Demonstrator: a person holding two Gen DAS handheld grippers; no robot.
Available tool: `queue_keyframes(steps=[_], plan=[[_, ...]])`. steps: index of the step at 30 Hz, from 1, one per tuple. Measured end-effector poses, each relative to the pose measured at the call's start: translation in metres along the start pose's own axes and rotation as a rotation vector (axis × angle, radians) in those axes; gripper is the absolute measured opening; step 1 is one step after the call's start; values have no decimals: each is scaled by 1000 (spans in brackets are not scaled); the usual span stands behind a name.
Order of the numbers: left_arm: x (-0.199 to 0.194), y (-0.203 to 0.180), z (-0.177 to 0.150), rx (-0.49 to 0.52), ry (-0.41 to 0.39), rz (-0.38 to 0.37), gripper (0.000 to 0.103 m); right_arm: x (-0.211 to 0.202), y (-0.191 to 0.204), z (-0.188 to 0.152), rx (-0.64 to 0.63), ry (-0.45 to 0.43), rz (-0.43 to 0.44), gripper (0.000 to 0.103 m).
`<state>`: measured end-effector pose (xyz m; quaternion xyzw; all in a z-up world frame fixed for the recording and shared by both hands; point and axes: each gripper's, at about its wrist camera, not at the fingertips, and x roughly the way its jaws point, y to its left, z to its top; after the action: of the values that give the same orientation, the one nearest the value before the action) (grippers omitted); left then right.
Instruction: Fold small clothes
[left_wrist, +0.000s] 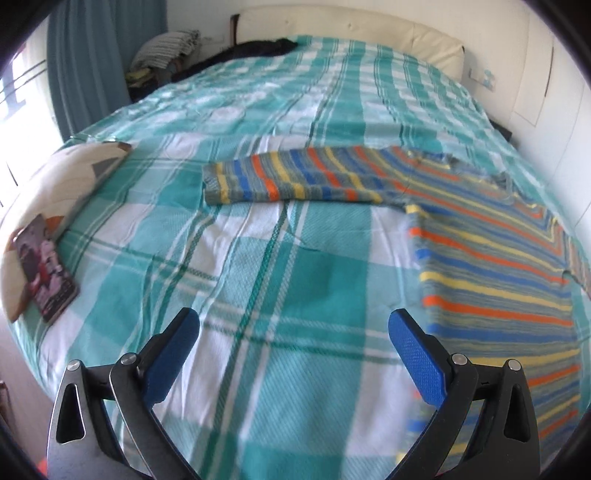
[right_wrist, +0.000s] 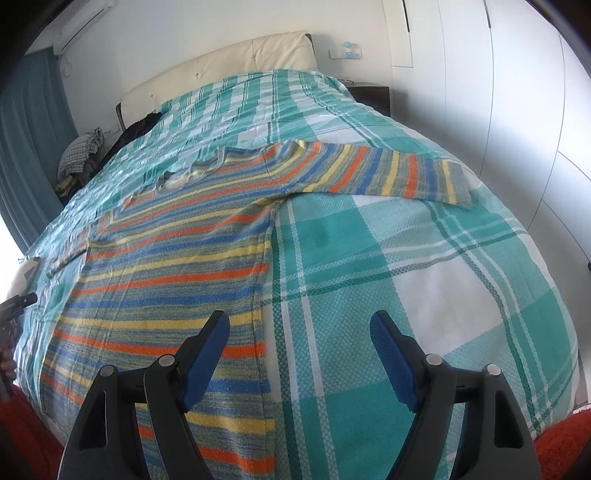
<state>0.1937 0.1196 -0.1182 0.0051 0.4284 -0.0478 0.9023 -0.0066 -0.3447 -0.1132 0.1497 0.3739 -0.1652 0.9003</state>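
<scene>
Right wrist view shows us the striped sweater (right_wrist: 166, 258) spread flat on the bed (right_wrist: 424, 258), one sleeve (right_wrist: 369, 173) stretched sideways. Our right claw (right_wrist: 299, 328) and left claw (left_wrist: 293, 325) hover above, both spread apart, holding nothing.

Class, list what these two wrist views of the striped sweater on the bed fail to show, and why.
- Striped sweater: hem cut off by the bottom edge and right gripper, right wrist view.
- Its far sleeve: squeezed small near the left rim, right wrist view.
- Book cover: blurred, unreadable, left wrist view.
- Left gripper: mostly out of the right wrist view.
</scene>
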Motion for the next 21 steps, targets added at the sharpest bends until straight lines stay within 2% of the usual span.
queue_keyframes(steps=[5,10,16,21], plan=[[-20,-15,-18,8,-41,41,102,-8,0,-1,-2,-16,9,79],[-23,-23,-26,35,-34,63,102,-17,-2,-2,2,-35,13,80],[-28,-28,-34,48,-41,68,102,-22,-1,-4,-5,-45,12,80],[-26,-31,-41,107,-57,66,102,-19,1,-5,-3,-25,35,80]])
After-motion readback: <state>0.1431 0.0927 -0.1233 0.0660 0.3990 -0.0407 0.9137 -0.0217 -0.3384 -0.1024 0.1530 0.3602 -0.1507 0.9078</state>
